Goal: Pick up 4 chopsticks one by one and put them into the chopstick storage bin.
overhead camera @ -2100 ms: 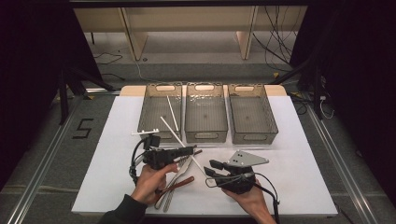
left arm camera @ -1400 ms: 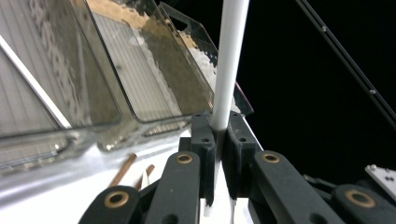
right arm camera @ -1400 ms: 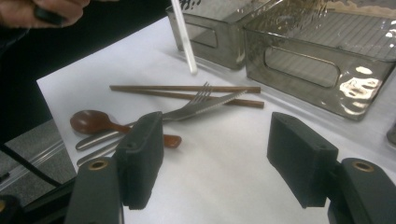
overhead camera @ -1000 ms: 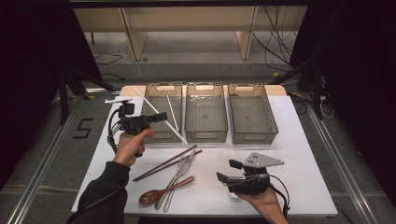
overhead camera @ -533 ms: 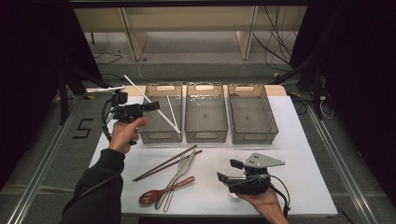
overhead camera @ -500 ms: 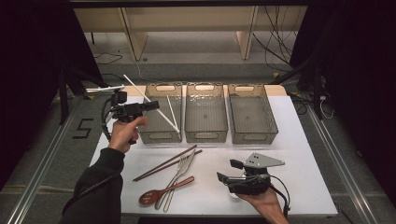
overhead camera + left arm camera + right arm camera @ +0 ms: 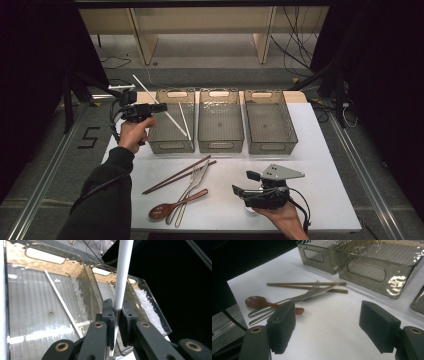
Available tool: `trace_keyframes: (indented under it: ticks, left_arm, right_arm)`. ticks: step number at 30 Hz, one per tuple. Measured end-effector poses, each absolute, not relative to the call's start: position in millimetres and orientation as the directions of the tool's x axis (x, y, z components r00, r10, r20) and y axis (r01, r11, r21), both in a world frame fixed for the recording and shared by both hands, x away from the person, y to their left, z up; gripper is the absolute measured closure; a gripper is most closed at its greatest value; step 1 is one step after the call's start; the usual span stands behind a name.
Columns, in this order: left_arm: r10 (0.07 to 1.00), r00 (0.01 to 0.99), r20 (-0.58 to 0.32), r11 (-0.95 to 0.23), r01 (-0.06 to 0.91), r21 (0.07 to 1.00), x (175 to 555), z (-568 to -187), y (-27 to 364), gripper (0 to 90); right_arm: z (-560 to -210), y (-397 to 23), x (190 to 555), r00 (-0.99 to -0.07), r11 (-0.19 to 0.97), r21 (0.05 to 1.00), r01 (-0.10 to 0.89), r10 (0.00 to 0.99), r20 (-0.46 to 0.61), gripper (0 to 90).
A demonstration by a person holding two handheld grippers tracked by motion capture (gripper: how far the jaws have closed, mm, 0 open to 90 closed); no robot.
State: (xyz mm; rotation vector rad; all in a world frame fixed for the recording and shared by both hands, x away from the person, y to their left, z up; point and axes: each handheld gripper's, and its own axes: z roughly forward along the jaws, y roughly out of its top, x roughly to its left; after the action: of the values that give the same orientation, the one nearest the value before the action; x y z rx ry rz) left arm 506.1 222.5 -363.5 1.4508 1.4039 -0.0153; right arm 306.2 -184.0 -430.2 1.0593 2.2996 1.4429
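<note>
White table (image 7: 320,150), 3 bins; 1 white chopstick (image 7: 184,121) already in the left bin (image 7: 171,146); your left gripper (image 7: 116,315) clamps the 2nd white chopstick (image 7: 123,272) above it; right gripper (image 7: 329,327) jaws apart; brown chopsticks (image 7: 177,175), fork (image 7: 192,187), knife (image 7: 200,172), spoon (image 7: 172,206) left.

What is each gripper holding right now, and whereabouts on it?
The left gripper is shut on a white chopstick, clamped near one end, above the left bin. The right gripper is open and holds nothing.

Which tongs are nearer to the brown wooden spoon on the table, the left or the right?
The right. The right tongs rest on the table just right of the wooden spoon. The left tongs are far off, raised beside the left bin.
</note>
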Motion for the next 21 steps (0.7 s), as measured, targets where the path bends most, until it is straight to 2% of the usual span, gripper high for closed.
trace_keyframes:
  ticks: [21]
  left_arm:
    - [0.764, 0.294, -0.574, 0.178, 0.760, 0.626, 517, -387, 200, 82.9]
  right_arm:
    - [-431, -185, 306, -0.713, 0.259, 0.850, 0.458, 0.678, 0.178, 30.1]
